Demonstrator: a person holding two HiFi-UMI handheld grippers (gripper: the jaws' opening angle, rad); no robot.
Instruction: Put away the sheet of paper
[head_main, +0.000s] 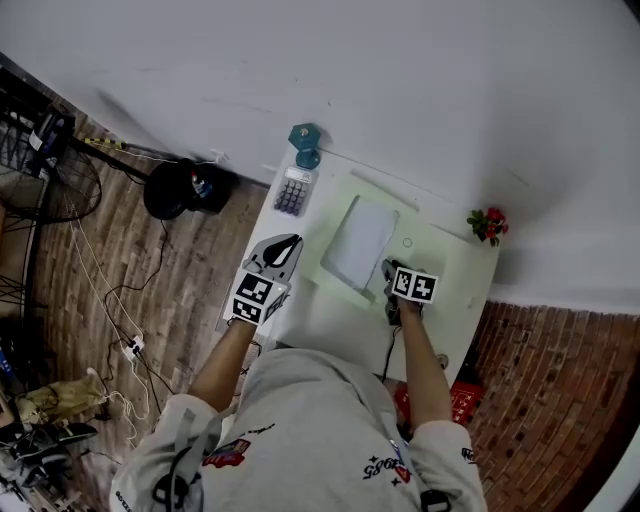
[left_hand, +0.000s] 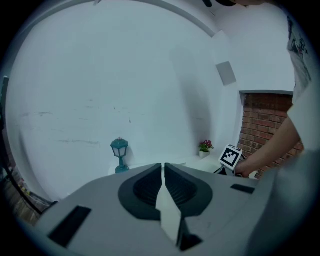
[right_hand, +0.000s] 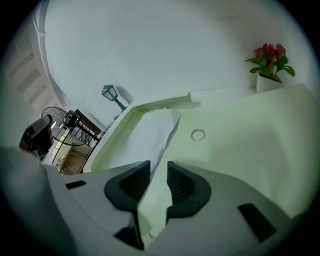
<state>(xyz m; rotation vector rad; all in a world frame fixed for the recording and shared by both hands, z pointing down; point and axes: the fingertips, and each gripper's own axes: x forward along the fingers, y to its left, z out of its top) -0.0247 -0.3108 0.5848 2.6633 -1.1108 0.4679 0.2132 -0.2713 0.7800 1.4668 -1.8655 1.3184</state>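
A white sheet of paper lies in a pale green open folder on the white table. My right gripper sits at the sheet's near right corner. In the right gripper view the gripper stands open, and the paper runs from the folder down into the gap between the jaws without being pressed. My left gripper hovers over the table's left edge, away from the sheet. Its jaws are shut with nothing held.
A teal lantern and a calculator stand at the table's far left corner. A small pot of red flowers stands at the far right. A small ring lies on the folder. A fan and cables are on the brick floor.
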